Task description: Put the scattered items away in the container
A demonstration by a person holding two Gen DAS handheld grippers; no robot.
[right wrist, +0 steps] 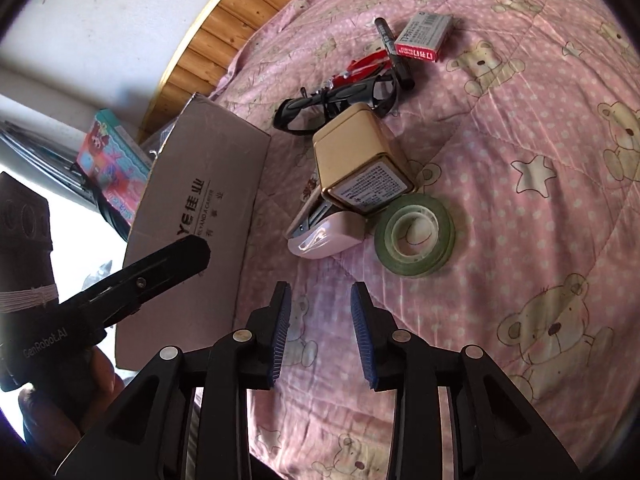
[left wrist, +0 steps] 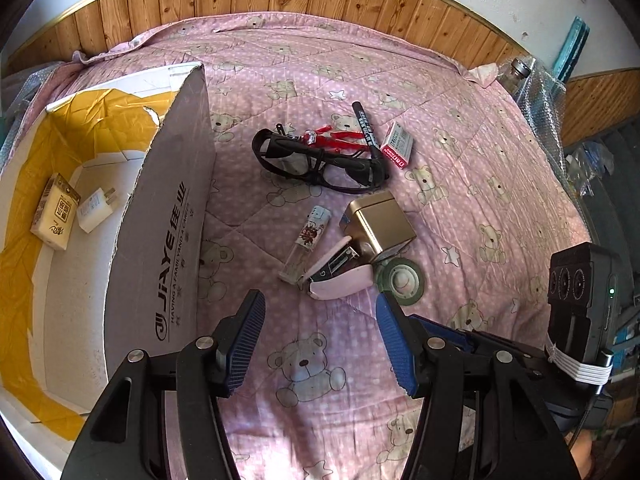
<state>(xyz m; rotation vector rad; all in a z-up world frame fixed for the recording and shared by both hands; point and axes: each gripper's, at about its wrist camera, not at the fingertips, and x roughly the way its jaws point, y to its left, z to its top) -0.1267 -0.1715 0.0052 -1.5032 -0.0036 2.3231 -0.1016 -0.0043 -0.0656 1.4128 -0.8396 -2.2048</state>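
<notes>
A: Start at the left of the left wrist view. What's in the cardboard box (left wrist: pixel 160 216) already?

B: A small yellow packet (left wrist: pixel 54 212) and a white charger plug (left wrist: pixel 96 208), lying side by side on its floor at mid-left of the frame. Everything else sits on the bed (left wrist: pixel 500 184), right of the box wall.

A: And the left gripper (left wrist: pixel 320 340)?

B: Jaws spread wide, nothing between them, bottom centre of the frame. Just above it lie a small glass bottle (left wrist: pixel 306 244), then the pink stapler (left wrist: pixel 340 280), with the gold tin (left wrist: pixel 380 222) resting against it and the tape roll (left wrist: pixel 402 280) touching its right end. Further up, the black glasses (left wrist: pixel 320 160), red clips (left wrist: pixel 340 138), a black marker (left wrist: pixel 366 124) and a staple box (left wrist: pixel 396 144) cluster at upper centre.

A: The right gripper (right wrist: pixel 320 336)?

B: Partly open, narrower than the left, also empty. In its own view the stapler (right wrist: pixel 324 236) sits straight above it, just left of centre.

A: So what does the next move turn on?

B: The stapler's long axis, I'd say. It runs lower left to upper right in the left view, roughly across both grippers' approach. Both are near; the right one looks lined up more squarely. The tin leaning on it may shift when it lifts.
</notes>
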